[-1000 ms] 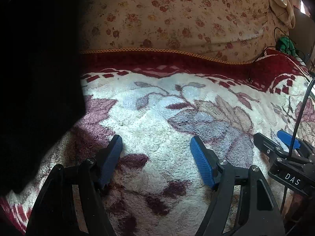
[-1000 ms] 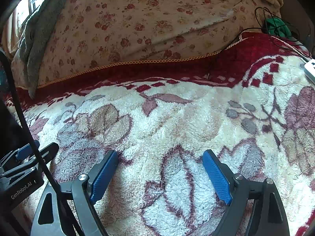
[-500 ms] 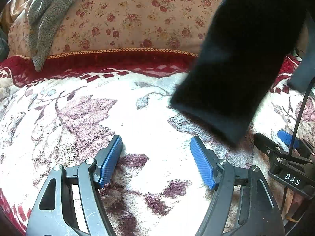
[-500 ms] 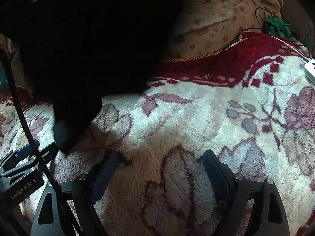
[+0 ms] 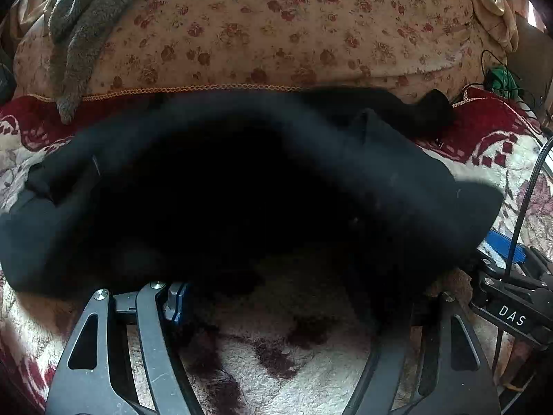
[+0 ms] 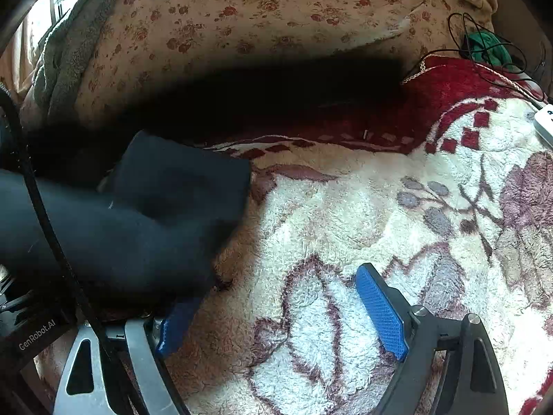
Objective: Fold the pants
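The pants [image 5: 242, 180] are lying in a loose black heap on the blanket [image 6: 380, 228], bunched toward its far edge where the red border meets the floral quilt [image 5: 276, 27], and they drape right over the front of the left gripper [image 5: 276, 297]. They look soft and floppy, thick-ish knit, probably light, so they'll sag and slide instead of holding a crease; best bet is pinching a hem or waistband edge, not the middle of the pile. Left gripper's fingers look spread wide with nothing pinched, though only one blue pad peeks out and the other is buried under cloth. Right gripper [image 6: 276, 311] is open too, sitting over bare blanket, its left finger half under the pants' edge. Hard part: the fabric is so dark that folds, legs and waistband are basically unreadable, and you can't tell which end is which. A power strip [image 6: 544, 121] gets cut off at the blanket's right edge.
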